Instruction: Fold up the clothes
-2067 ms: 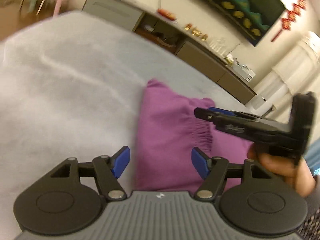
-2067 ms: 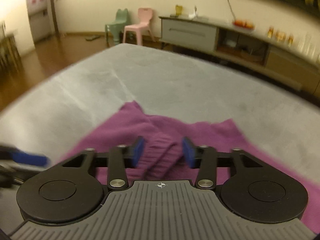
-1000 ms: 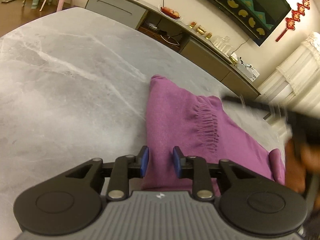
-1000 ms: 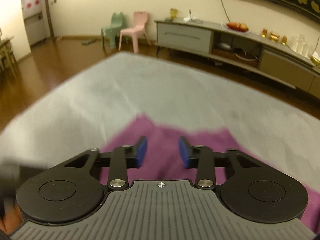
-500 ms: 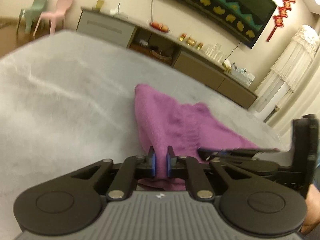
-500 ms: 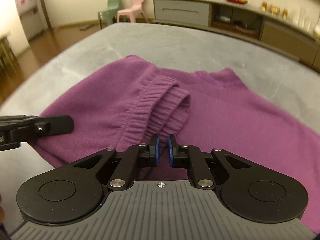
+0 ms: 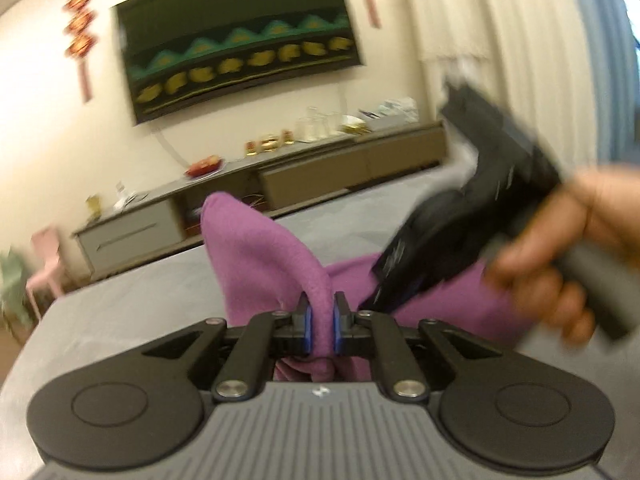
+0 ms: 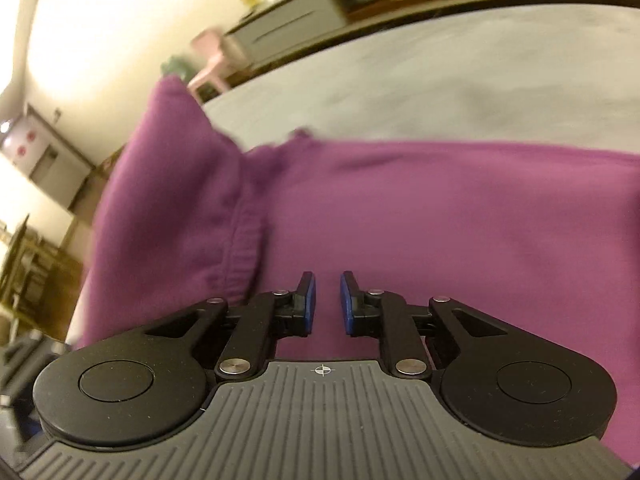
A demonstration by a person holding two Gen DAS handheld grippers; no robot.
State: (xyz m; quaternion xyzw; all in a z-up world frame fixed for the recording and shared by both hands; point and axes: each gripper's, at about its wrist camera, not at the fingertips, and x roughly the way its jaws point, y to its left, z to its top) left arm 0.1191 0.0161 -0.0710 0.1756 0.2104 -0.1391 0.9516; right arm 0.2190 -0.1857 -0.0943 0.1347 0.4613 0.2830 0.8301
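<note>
Grey table [image 7: 132, 300] fills the lower half of both views; sideboard [image 7: 132, 232] and dark wall panel [image 7: 240, 60] run along the far wall, top of frame in the left wrist view

Purple garment [image 8: 460, 220] lies across the middle of the right wrist view, mostly flat on the table. One portion with a ribbed band is raised at centre left of that view and stands up as a peak at centre in the left wrist view. Garment already looks doubled over; exact layering cannot be told through the blur

Left tongs [image 7: 319, 322], bottom centre of their own view: pads pressed together, pinching a fold of the purple cloth, which rises between them

Right tongs [image 8: 327, 304], bottom centre of their view: blue pads a little apart, jaws have just been opening, nothing gripped between them; cloth lies beyond. In the left wrist view this tool appears at right, blurred, held by a hand [image 7: 560, 264]

Progress, judged: mid-fold. Lifted portion not yet laid down; setting it over the flat part and smoothing remain
</note>
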